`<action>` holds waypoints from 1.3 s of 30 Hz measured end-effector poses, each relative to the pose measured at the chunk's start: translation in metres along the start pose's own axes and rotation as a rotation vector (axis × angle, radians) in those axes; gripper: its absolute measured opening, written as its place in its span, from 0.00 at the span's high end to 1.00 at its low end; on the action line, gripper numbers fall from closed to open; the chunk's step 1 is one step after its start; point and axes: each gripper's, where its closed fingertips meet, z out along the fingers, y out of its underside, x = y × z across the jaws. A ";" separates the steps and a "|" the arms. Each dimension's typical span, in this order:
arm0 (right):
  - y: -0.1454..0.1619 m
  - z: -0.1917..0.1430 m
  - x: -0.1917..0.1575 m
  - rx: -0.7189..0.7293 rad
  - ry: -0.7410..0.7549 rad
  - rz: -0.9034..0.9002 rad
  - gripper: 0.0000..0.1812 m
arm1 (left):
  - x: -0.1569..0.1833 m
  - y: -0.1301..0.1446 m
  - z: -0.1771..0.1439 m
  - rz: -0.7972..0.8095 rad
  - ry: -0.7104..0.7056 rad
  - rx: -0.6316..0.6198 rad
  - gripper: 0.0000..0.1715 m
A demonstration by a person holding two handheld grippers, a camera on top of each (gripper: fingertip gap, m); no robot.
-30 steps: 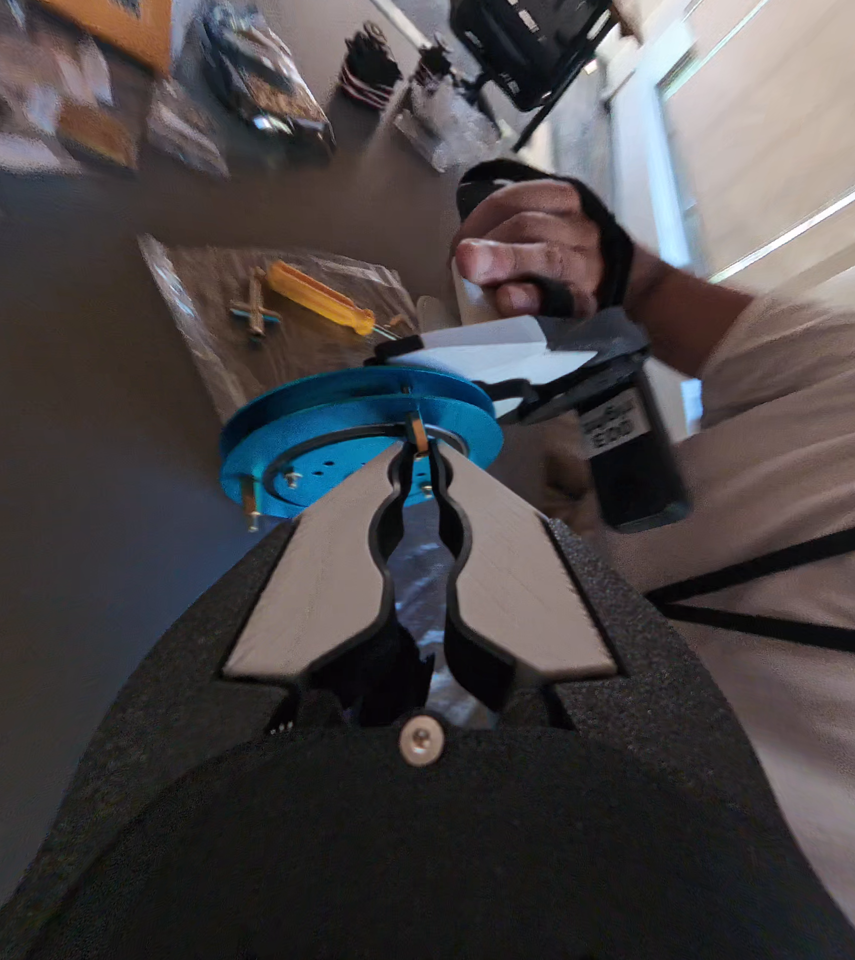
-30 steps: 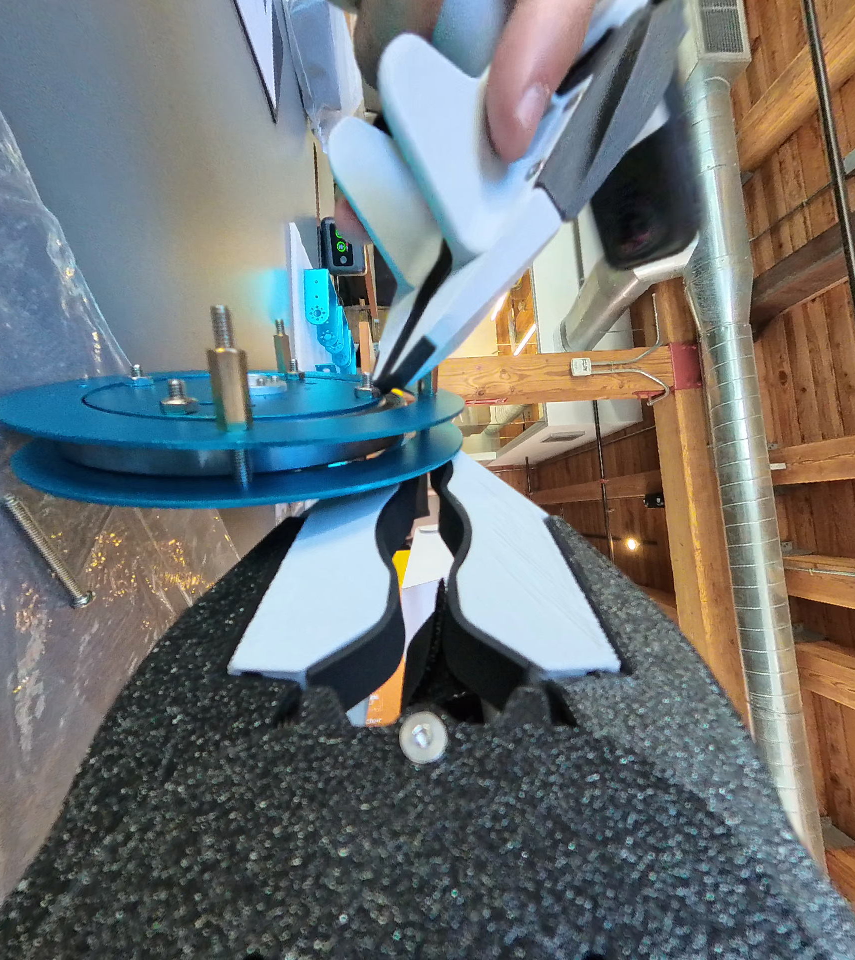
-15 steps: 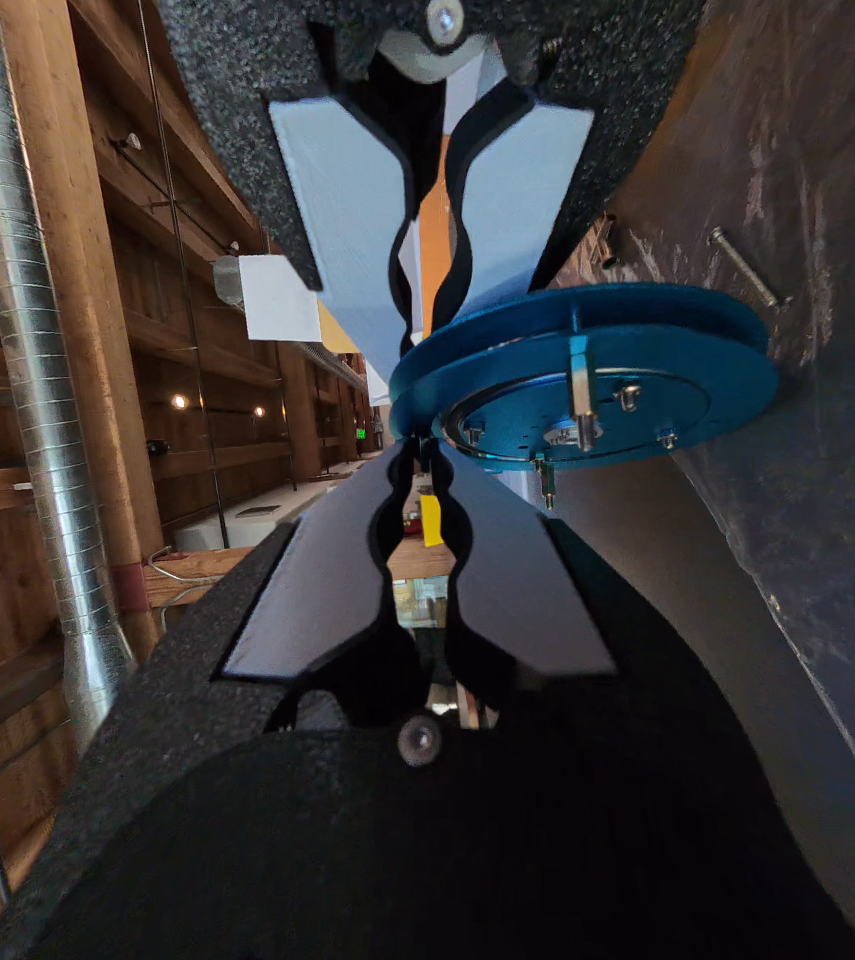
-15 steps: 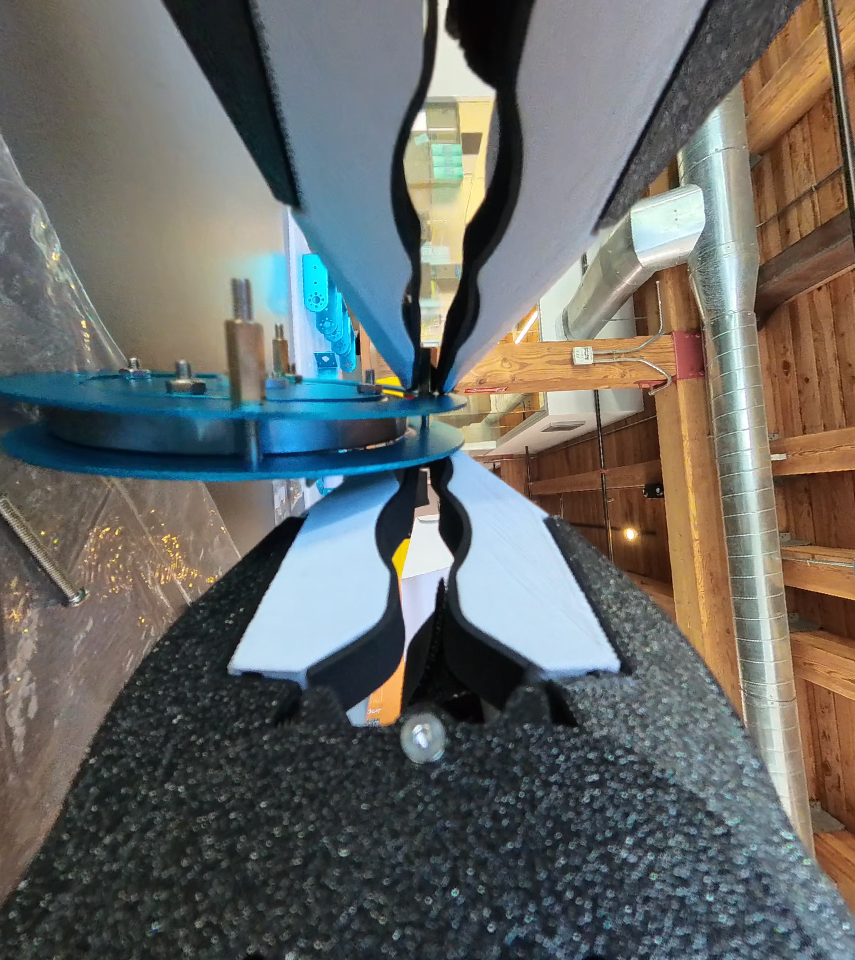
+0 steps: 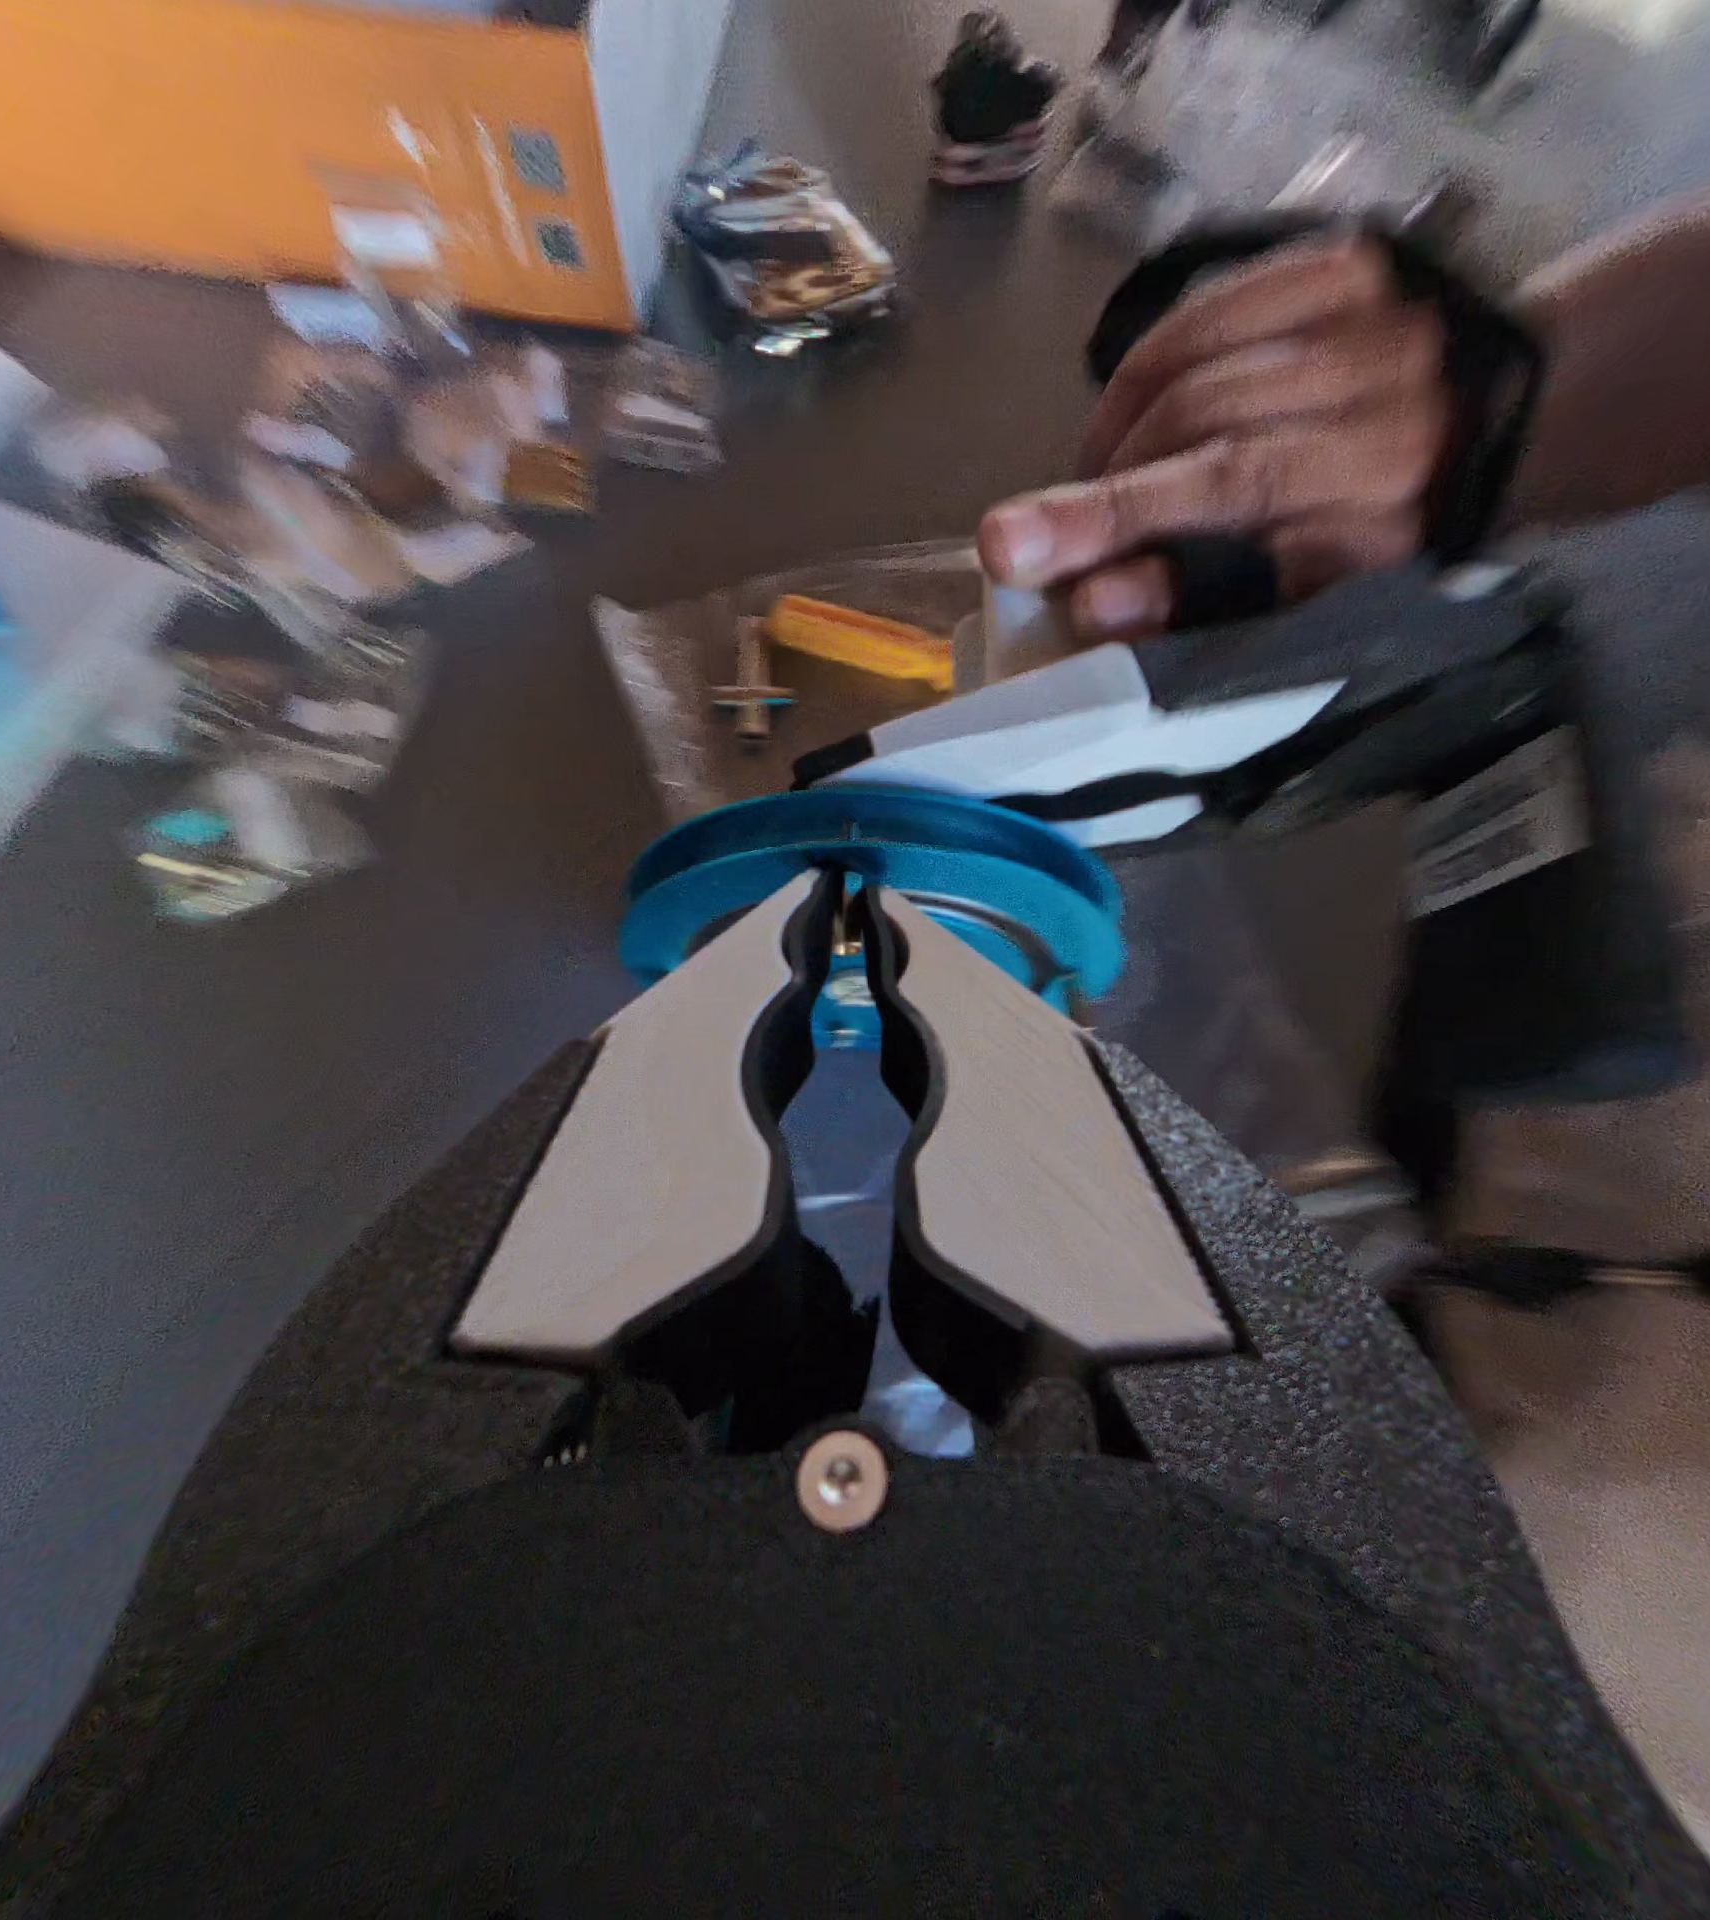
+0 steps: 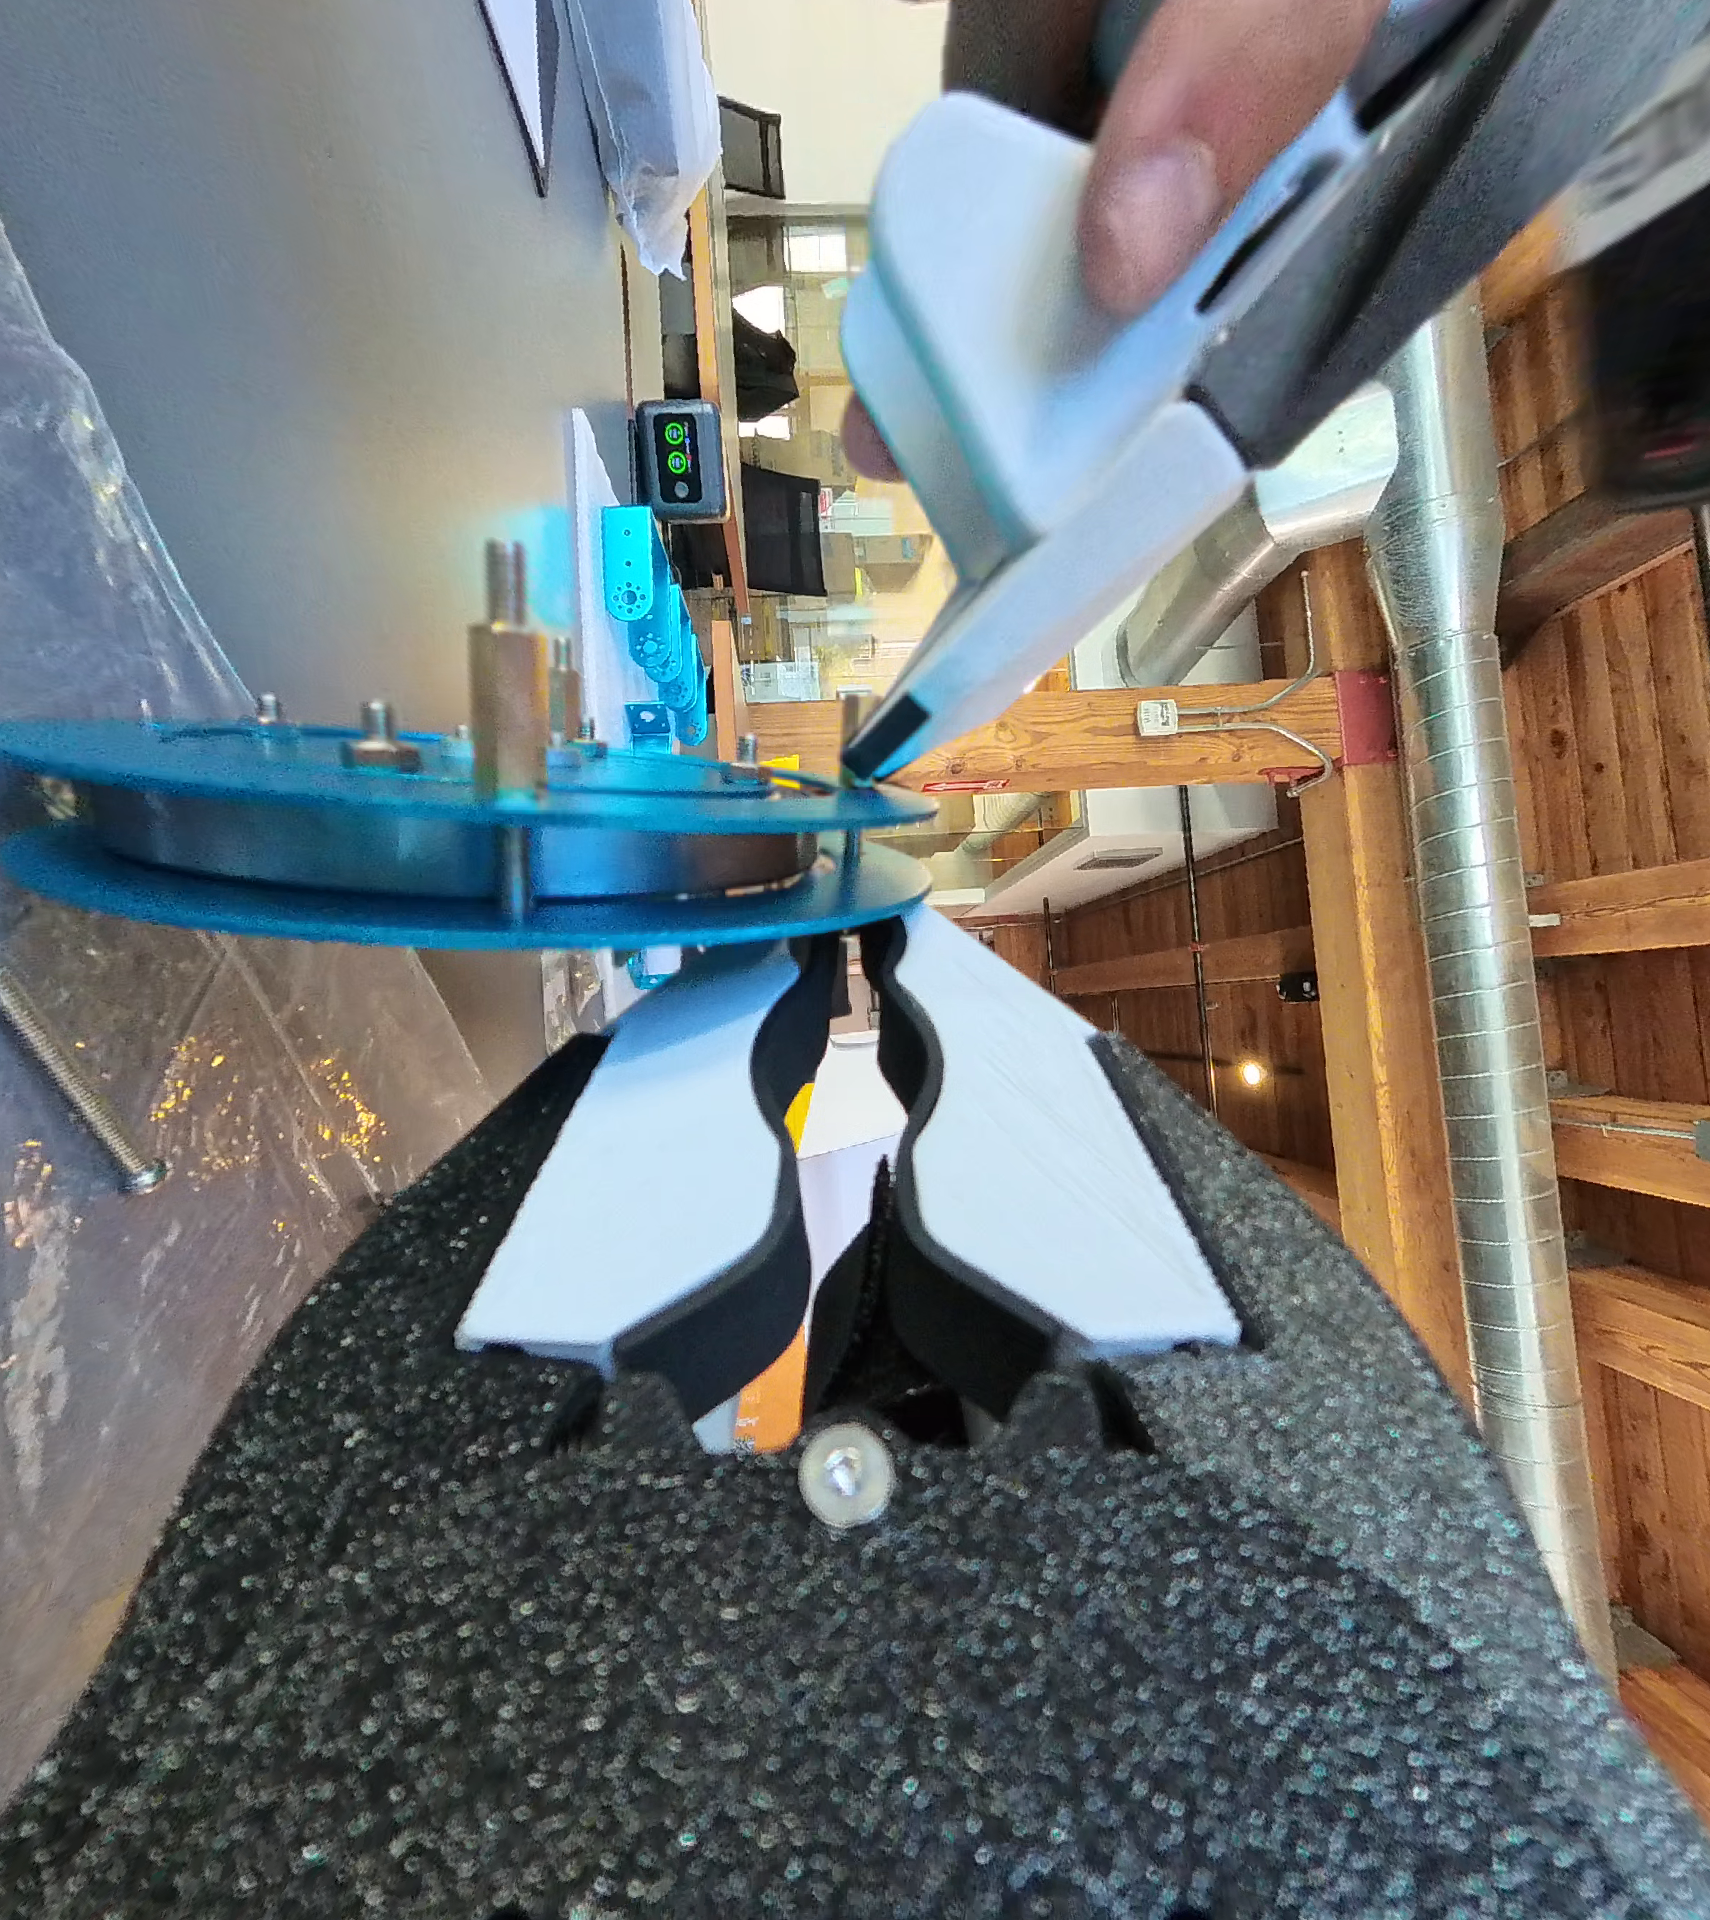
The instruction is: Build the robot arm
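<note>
A blue double-plate metal disc (image 6: 363, 769) with brass standoffs and screws on top is held between both grippers. My right gripper (image 6: 851, 940) is shut on the rim of its lower plate. My left gripper (image 6: 872, 764) comes in slanted from the upper right, its tips shut on a small brass post at the top plate's edge. In the blurred left wrist view my left gripper (image 5: 846, 899) is shut at the disc (image 5: 934, 831). The right gripper (image 5: 830, 764), held by a hand (image 5: 1246, 436), reaches in from the right.
A clear plastic sheet (image 6: 207, 1091) with a long screw (image 6: 61, 1075) lies on the dark table. A yellow-handled screwdriver (image 5: 856, 644) and a small cross wrench (image 5: 749, 691) lie behind the disc. An orange box (image 5: 259, 156), parts bags (image 5: 789, 260) and blue brackets (image 6: 648, 613) sit farther off. Only a small space, under 4 cm, lies between the two pairs of fingers. The small cross wrench (image 5: 749, 691) sits 12 centimetres or so from the ends of my right fingers.
Half a second ago my left gripper stood straight opposite the right one, facing the wooden wall. It has swung back to a slant and faces the table. Both stayed shut on the disc.
</note>
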 end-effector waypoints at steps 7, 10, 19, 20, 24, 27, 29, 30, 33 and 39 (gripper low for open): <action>-0.004 0.000 0.001 0.008 0.000 0.000 0.99 | 0.001 0.000 -0.005 -0.379 0.439 0.052 0.97; -0.003 0.000 0.001 0.008 -0.001 0.002 0.99 | -0.001 0.001 -0.004 -0.061 0.248 0.103 0.94; -0.003 0.001 0.000 0.001 -0.006 0.010 0.99 | -0.015 0.005 -0.007 1.216 -0.830 -0.072 0.91; -0.004 0.001 0.000 0.000 -0.004 0.008 0.99 | -0.017 0.004 -0.007 1.297 -0.909 -0.094 0.92; -0.002 0.002 0.000 -0.010 -0.008 0.011 0.99 | -0.018 0.000 -0.003 1.466 -1.085 -0.125 0.97; -0.001 0.002 0.000 -0.015 -0.004 0.006 0.99 | -0.019 -0.002 -0.003 1.513 -1.139 -0.133 0.97; 0.000 0.002 0.000 -0.017 0.001 0.001 0.99 | -0.019 -0.001 -0.002 1.397 -1.043 -0.108 0.98; -0.001 0.001 0.000 -0.013 0.002 0.003 0.99 | -0.018 0.000 -0.001 1.280 -0.952 -0.089 0.98; -0.002 0.001 0.000 -0.011 0.006 0.009 0.99 | -0.014 0.005 0.001 0.924 -0.681 -0.065 0.98; -0.004 0.000 0.001 -0.010 0.012 0.007 0.99 | -0.004 0.010 0.004 0.278 -0.169 -0.045 0.97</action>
